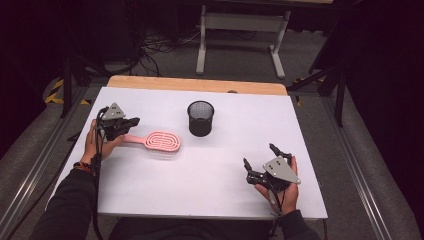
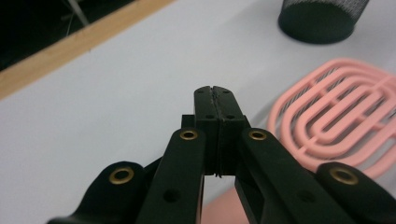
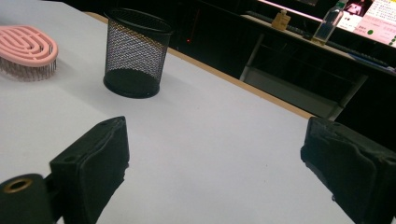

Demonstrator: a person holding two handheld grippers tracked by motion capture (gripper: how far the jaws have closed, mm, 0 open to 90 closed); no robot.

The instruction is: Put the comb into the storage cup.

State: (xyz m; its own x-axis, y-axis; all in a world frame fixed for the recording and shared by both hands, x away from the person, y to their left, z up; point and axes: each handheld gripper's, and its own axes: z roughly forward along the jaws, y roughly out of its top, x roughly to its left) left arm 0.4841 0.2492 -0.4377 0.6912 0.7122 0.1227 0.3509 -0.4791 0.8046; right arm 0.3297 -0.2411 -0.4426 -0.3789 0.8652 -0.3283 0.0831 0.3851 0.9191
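A pink hairbrush [image 1: 161,141] lies flat on the white table [image 1: 200,175], its handle pointing left. My left gripper [image 1: 133,121] hovers over the handle end, held by a hand at the table's left. In the left gripper view its jaws [image 2: 215,91] are pressed together with nothing visible between them; the brush head [image 2: 341,121] lies to their right and the handle runs underneath. My right gripper [image 1: 259,155] rests at the front right, open and empty. Its view [image 3: 215,154] has bare table between the two pads.
A black mesh cup [image 1: 200,119] stands upright just behind and to the right of the brush, seen also as the cup [image 3: 135,51] in the right gripper view. A wooden strip [image 1: 197,84] edges the table's far side. Another table's legs stand beyond it.
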